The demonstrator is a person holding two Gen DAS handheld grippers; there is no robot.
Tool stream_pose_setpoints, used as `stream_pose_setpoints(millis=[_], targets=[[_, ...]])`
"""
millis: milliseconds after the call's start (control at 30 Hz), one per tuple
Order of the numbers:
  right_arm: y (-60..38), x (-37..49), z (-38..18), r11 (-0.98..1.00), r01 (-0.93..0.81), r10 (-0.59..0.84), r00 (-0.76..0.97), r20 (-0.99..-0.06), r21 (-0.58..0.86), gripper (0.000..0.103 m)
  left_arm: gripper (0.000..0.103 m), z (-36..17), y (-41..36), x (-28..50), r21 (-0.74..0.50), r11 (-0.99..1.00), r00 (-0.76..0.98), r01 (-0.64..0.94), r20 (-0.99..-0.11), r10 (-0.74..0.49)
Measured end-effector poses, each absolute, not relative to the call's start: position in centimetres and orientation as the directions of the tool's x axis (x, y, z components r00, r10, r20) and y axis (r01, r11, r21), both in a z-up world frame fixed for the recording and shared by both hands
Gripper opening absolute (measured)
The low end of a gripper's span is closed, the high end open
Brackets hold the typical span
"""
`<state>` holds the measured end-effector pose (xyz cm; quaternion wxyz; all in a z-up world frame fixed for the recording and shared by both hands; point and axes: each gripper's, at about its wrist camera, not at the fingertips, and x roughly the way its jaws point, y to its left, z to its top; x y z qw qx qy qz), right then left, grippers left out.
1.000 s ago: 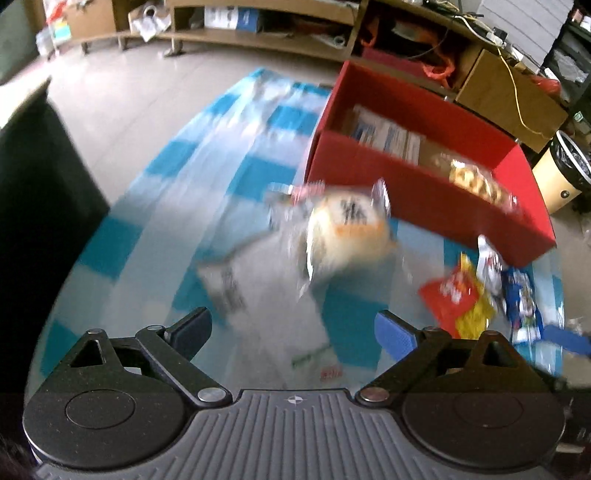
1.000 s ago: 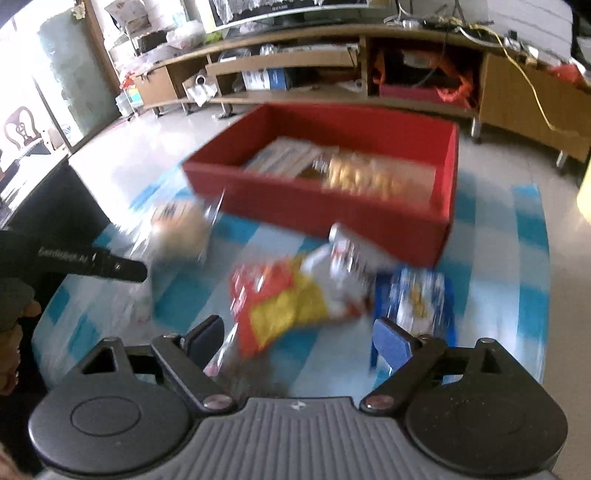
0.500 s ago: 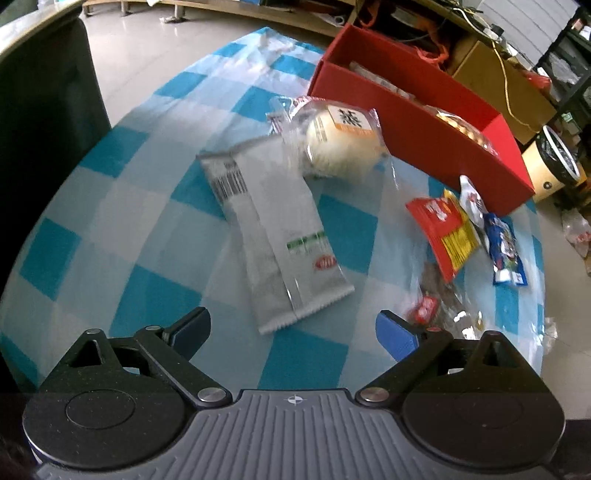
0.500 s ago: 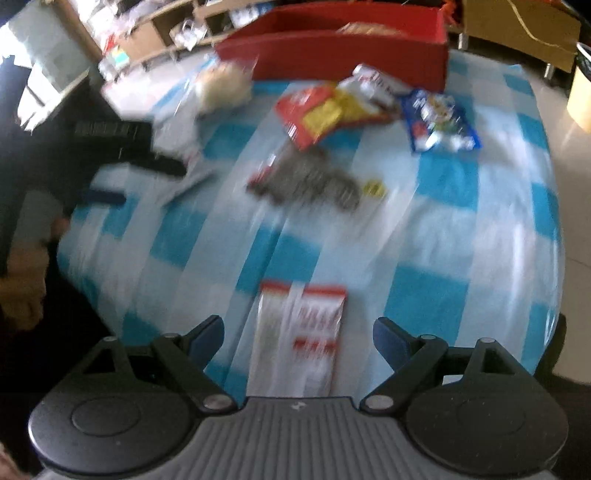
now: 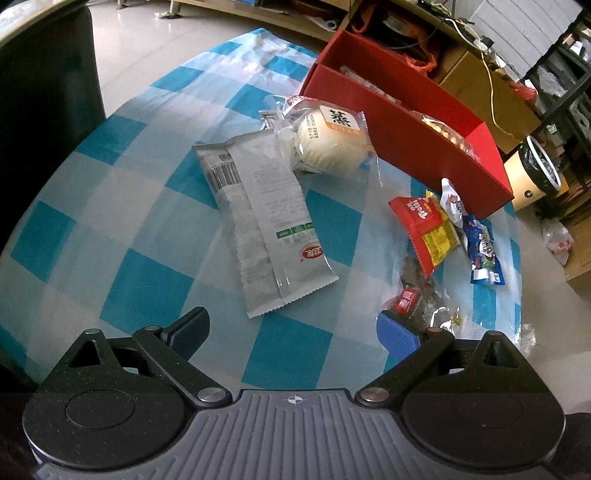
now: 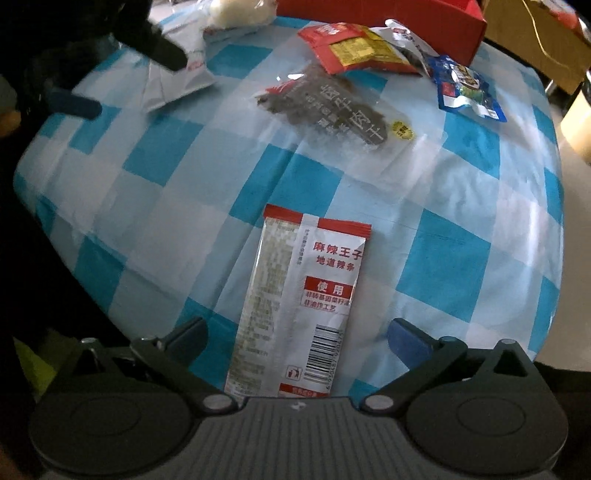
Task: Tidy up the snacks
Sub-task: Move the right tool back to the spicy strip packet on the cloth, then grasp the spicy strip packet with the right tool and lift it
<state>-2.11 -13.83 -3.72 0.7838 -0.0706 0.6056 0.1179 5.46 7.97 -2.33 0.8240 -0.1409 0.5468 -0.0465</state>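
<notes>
Glossy pale tiled floor [image 5: 155, 40]; low wooden shelving [image 5: 280, 16] along the far wall; cardboard box [image 5: 484, 85] beside it.

bun wrapper [image 5: 334, 138] "蒸"; red-white pkt [image 6: 299, 306] "麻辣王子"

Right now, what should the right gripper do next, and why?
Probably lower and close on the red-and-white packet. The right gripper is open, its fingers either side of that packet lying flat on the table, and the red box holds snacks.
</notes>
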Motion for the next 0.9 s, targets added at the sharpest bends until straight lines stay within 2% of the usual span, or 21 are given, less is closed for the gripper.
stream_pose_setpoints(millis=[133,200,267,300,333,367,433,900], targets=[[-14.0,-2.1,-3.7,0.96,-0.277,0.11,0.24,-0.965,0.04,0.103,0.1,-2.2,8.1,5.4,-0.291,0.953,0.403,-0.079,-0.884,-0.237],[-14.3,-2.2,-3.5,0.955,-0.294,0.117,0.235,-0.965,0.044,0.099,0.1,-2.1,8.2,5.4,-0.301,0.95,0.406,-0.083,-0.881,-0.244],[-14.4,-2.5,-3.1,0.95,-0.313,0.078,0.252,-0.965,-0.004,0.082,0.1,-2.0,8.3,5.4,-0.308,0.947,0.409,-0.085,-0.878,-0.249],[-14.5,-2.7,-2.8,0.947,-0.32,0.073,0.256,-0.964,-0.014,0.078,0.1,-2.0,8.3,5.5,-0.311,0.947,0.41,-0.085,-0.877,-0.251],[-14.8,-2.7,-2.6,0.949,-0.315,0.074,0.26,-0.963,-0.012,0.07,0.1,-2.0,8.3,5.5,-0.314,0.946,0.411,-0.086,-0.876,-0.253],[-15.1,-2.9,-2.4,0.95,-0.311,0.078,0.265,-0.961,-0.009,0.056,0.1,-1.9,8.3,5.5,-0.317,0.944,0.411,-0.086,-0.875,-0.257],[-15.8,-3.0,-1.7,0.949,-0.315,0.084,0.281,-0.956,-0.009,0.049,0.1,-2.0,8.4,5.6,-0.322,0.943,0.41,-0.087,-0.874,-0.261],[-17.7,0.4,2.2,0.963,-0.255,0.187,0.408,-0.894,0.086,0.045,0.101,-3.0,10.5,6.6,-0.312,0.929,0.399,-0.199,-0.891,-0.214]])
